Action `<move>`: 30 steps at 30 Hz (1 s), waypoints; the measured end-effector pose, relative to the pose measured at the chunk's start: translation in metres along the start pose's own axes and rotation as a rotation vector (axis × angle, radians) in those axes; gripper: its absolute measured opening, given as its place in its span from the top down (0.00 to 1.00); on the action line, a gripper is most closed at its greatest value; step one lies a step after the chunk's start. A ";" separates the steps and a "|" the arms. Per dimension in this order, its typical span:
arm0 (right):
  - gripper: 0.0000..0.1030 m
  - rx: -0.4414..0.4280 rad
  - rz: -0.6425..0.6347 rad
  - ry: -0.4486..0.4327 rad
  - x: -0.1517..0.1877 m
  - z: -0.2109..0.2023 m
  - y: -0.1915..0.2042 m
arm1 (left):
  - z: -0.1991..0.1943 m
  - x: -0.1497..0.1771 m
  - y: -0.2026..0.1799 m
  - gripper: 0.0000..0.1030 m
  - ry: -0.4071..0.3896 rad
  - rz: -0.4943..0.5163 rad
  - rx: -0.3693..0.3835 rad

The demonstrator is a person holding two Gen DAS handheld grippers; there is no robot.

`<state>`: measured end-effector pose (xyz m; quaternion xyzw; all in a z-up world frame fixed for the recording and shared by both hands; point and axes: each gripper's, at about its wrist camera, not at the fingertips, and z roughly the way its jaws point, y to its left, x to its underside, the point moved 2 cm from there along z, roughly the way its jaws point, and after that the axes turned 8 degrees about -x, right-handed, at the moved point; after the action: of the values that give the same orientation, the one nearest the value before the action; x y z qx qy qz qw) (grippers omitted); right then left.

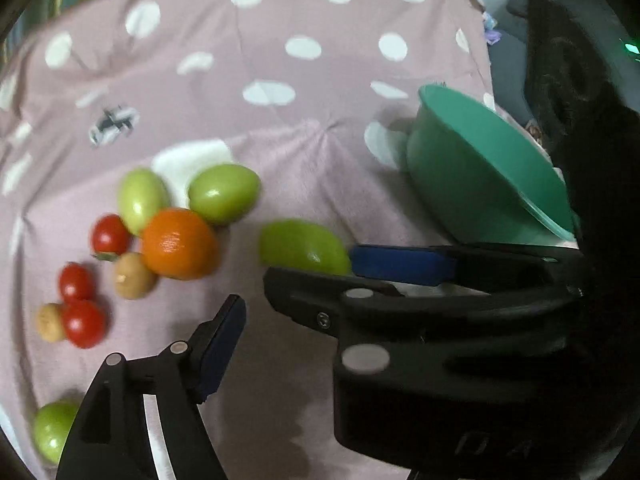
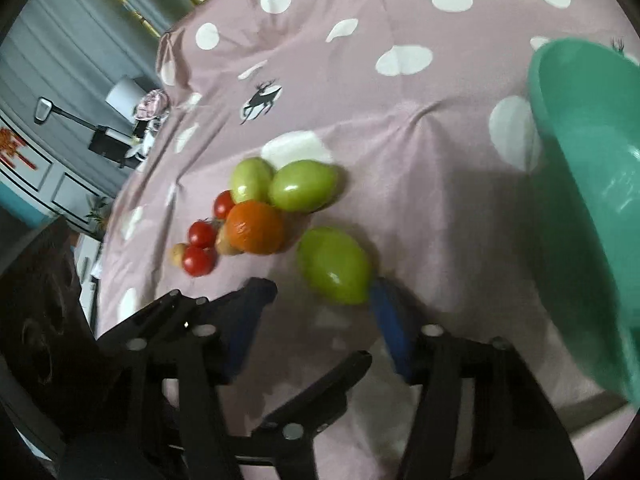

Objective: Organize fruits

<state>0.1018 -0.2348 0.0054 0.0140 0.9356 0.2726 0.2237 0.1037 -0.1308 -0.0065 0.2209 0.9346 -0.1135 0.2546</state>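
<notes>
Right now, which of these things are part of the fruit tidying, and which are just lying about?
Part of the job:
green fruits
orange
red tomatoes
small brown fruits
green bowl

Just lying about:
spotted pink cloth
white lamp

Green bowl (image 2: 592,208) cut off, blurry

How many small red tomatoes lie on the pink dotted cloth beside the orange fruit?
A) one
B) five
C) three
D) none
C: three red tomatoes show left of the orange fruit on the cloth, and the right wrist view shows the same three.
</notes>
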 end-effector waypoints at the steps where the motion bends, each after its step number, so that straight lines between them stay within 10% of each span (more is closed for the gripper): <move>1: 0.53 0.000 0.009 0.011 -0.002 -0.001 -0.003 | 0.004 0.000 -0.001 0.29 0.023 -0.010 0.020; 13: 0.81 -0.078 0.096 -0.034 -0.005 -0.005 -0.021 | 0.006 -0.004 0.001 0.46 0.028 -0.054 0.080; 22: 0.44 -0.103 0.149 -0.052 -0.012 -0.006 -0.015 | -0.015 -0.001 0.017 0.46 -0.099 -0.074 -0.061; 30: 0.43 -0.010 0.095 -0.054 -0.019 0.007 -0.002 | -0.034 0.009 0.011 0.46 -0.176 0.061 -0.123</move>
<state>0.1217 -0.2352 0.0069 0.0646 0.9263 0.2869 0.2357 0.0876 -0.1066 0.0160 0.2225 0.9066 -0.0669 0.3522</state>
